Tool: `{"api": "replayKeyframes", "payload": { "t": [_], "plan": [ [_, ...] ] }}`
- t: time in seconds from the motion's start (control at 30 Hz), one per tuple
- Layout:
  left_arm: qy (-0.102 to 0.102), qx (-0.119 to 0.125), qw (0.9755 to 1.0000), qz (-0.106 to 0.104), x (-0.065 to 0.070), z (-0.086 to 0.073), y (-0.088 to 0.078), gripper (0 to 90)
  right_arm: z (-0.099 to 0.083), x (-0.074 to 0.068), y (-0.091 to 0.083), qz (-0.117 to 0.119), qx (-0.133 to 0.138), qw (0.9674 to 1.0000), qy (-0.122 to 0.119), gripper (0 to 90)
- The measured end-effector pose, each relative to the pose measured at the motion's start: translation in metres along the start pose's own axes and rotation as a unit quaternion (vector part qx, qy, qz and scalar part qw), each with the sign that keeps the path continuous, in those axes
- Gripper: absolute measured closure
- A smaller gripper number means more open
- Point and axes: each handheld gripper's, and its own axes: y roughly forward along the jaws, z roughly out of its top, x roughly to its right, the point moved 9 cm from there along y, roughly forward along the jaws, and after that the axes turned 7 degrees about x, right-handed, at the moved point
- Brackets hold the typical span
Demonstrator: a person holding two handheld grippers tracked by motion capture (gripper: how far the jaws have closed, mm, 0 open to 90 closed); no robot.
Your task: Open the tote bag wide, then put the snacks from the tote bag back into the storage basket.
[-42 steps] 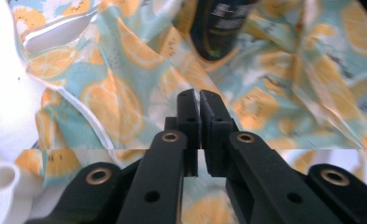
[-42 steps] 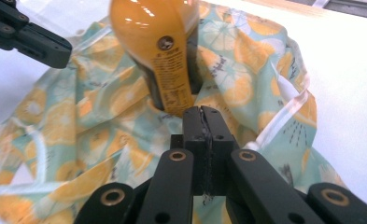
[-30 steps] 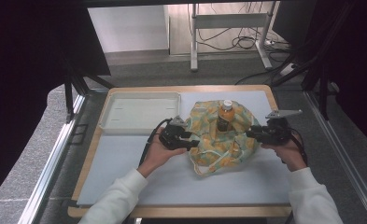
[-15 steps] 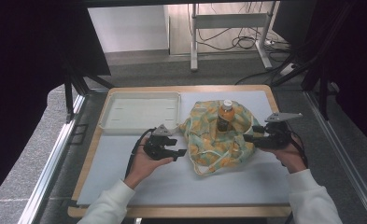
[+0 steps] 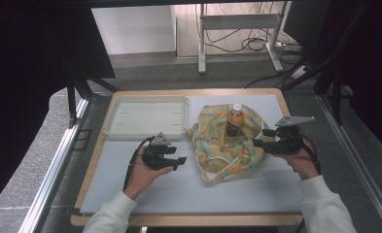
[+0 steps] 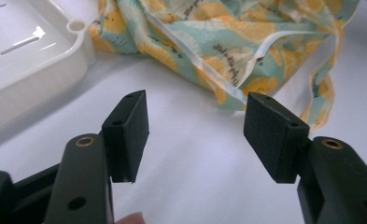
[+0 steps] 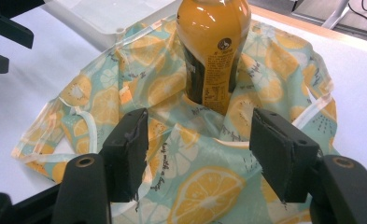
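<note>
A lemon-print cloth bag point(image 5: 226, 148) lies crumpled on the white mat, and an orange drink bottle point(image 5: 234, 119) stands upright in its middle. My left gripper point(image 5: 181, 160) rests just left of the bag, apart from it. Its jaws have just been opening and stand open with nothing between them point(image 6: 195, 119); the bag's edge point(image 6: 228, 42) lies ahead. My right gripper point(image 5: 255, 143) is at the bag's right edge. Its jaws have also just been opening and are open point(image 7: 200, 135) over the bag's fabric point(image 7: 204, 186), with no pad pressing on it. The bottle point(image 7: 214, 51) rises beyond.
A shallow white tray point(image 5: 147, 130) sits at the back left of the mat, its corner point(image 6: 74, 42) close ahead of the left gripper. The mat point(image 5: 188, 189) lies on a wooden board. Metal frame rails run along both sides of the table.
The left gripper has drawn away from the bag's left edge, to the left and a little toward the person. The right gripper has stayed at the bag's right edge.
</note>
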Motion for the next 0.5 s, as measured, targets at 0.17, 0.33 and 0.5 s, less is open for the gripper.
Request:
{"api": "replayKeyframes", "payload": {
  "t": [0.17,0.33,0.5],
  "plan": [
    [0.002,-0.007,0.9999,0.009,-0.004,-0.008,0.002,40.7,0.003,-0.002,0.005,0.0,-0.001,1.0,-0.001,37.0],
    [0.005,-0.015,0.9999,0.007,-0.006,-0.012,0.005,40.7,0.006,-0.005,0.011,0.0,-0.002,1.0,-0.007,36.4],
    [0.011,-0.025,0.9996,0.009,-0.009,-0.015,0.011,40.6,0.004,-0.012,0.016,-0.009,-0.012,0.9998,-0.011,35.4]
  ]
}}
